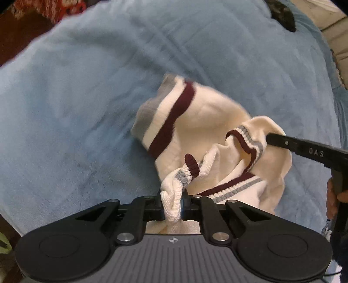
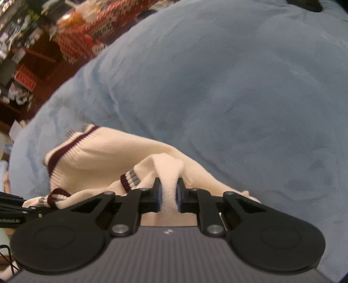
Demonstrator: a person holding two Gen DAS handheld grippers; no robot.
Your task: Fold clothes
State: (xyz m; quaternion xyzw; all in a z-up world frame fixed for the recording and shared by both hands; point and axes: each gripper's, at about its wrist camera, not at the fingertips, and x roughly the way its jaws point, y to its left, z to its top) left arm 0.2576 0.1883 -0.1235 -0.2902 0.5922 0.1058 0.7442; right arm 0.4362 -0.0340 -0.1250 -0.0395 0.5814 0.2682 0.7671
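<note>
Pinching opposite bits of the crumpled cream knit sweater with maroon and grey stripes, the left gripper and right gripper fingers look set to spread it flat mid-way across the blue fleece blanket.

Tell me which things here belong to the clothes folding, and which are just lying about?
Part of the job:
cream sweater
left tool, clamped on its knit
right tool, clamped on its knit

Just lying about:
blue blanket underneath
red patterned bag
dark object
</note>
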